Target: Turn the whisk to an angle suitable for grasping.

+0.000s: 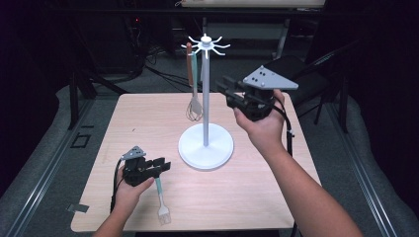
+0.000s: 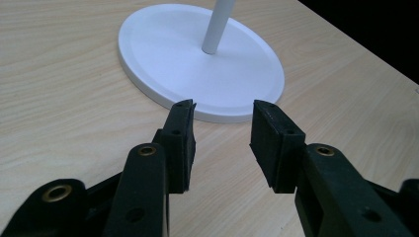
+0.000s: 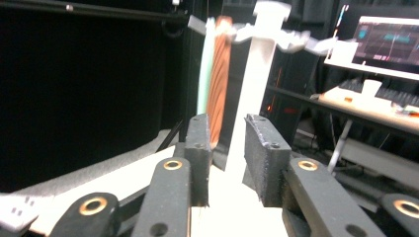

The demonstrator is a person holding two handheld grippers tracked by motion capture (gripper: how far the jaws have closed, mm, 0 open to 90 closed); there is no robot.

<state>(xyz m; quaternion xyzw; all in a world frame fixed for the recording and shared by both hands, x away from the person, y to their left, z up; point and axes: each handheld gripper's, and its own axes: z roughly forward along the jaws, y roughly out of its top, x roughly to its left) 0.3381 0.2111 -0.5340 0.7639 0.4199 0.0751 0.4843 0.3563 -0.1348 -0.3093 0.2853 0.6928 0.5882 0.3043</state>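
Now, two utensils hang on the one rack (image 1: 205, 106) just beyond the right gripper (image 1: 228, 89), jaws parted, empty. One brush (image 1: 161, 200) lies just under the left gripper (image 1: 160, 166), spread too.

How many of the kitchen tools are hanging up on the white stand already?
Two look done: a whisk with an orange handle and a mint-handled tool hang from the white stand. The right gripper is beside the pole with its jaws apart and nothing between them. Left to do: the brush lies on the table by the left gripper, whose jaws are open and empty.
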